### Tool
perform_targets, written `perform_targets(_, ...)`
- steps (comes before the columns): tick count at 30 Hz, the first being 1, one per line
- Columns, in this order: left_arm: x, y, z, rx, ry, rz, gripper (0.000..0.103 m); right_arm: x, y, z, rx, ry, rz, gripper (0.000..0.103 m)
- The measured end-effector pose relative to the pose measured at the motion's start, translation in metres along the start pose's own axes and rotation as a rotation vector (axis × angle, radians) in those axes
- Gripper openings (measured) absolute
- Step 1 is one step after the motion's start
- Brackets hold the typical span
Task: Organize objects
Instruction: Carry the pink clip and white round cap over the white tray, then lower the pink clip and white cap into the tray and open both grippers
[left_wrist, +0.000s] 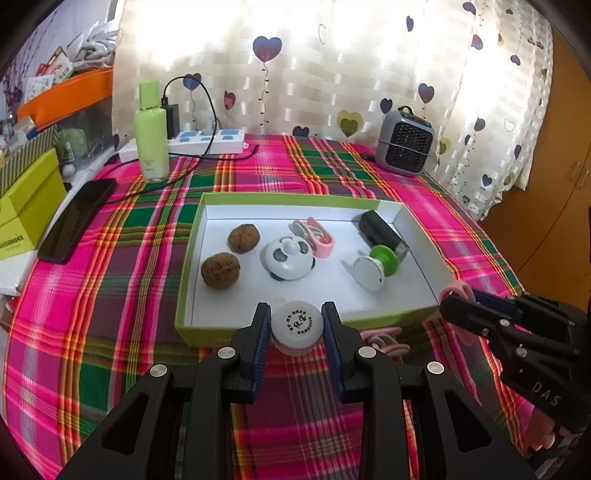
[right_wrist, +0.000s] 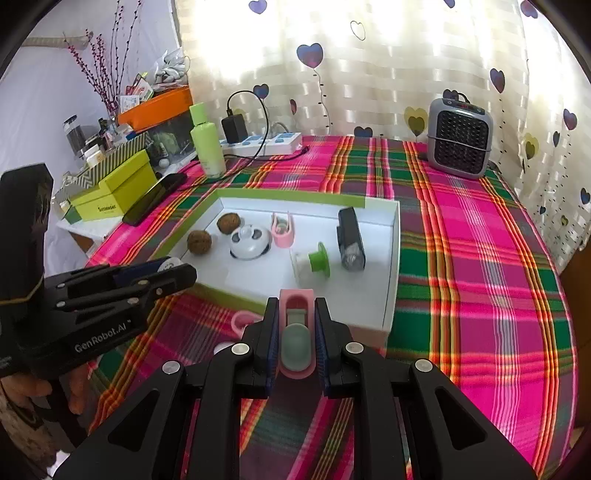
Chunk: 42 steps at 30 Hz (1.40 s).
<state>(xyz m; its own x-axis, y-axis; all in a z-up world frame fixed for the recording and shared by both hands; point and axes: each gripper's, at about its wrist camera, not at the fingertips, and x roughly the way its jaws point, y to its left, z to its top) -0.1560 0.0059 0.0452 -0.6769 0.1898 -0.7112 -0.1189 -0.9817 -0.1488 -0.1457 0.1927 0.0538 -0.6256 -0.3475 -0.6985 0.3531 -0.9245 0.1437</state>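
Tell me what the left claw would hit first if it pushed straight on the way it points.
Probably the near green wall of the tray. The left claw, shut on a small white bottle, points just over that wall; if it clears it, the bare tray floor comes before the panda-faced gadget. Depth is unclear.

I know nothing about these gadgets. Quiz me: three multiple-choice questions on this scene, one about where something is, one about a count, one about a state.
1. Where does the green bottle stand?
A. inside the tray
B. on the plaid cloth, beside the power strip
C. on the heater

2. How many walnuts lie in the tray?
A. one
B. two
C. four

3. What are the right tongs doing?
A. gripping a pink clip
B. standing open and empty
C. holding a walnut

Answers:
1 B, it stands on the cloth next to the power strip.
2 B, two brown walnuts lie in the tray's left part.
3 A, the pink clip sits pinched between them.
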Motion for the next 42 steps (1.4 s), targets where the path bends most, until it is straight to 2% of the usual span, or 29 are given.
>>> perform_targets(23, 0.044, 0.018, 0.024, -0.024, 0.038, 0.027, 0.026, 0.041, -0.012, 0.059, 0.004, 0.012, 0.010, 0.018)
perform_targets(42, 0.063, 0.017, 0.029, 0.006, 0.046, 0.052, 0.026, 0.097, -0.018, 0.083, 0.012, 0.114, 0.010, 0.018)
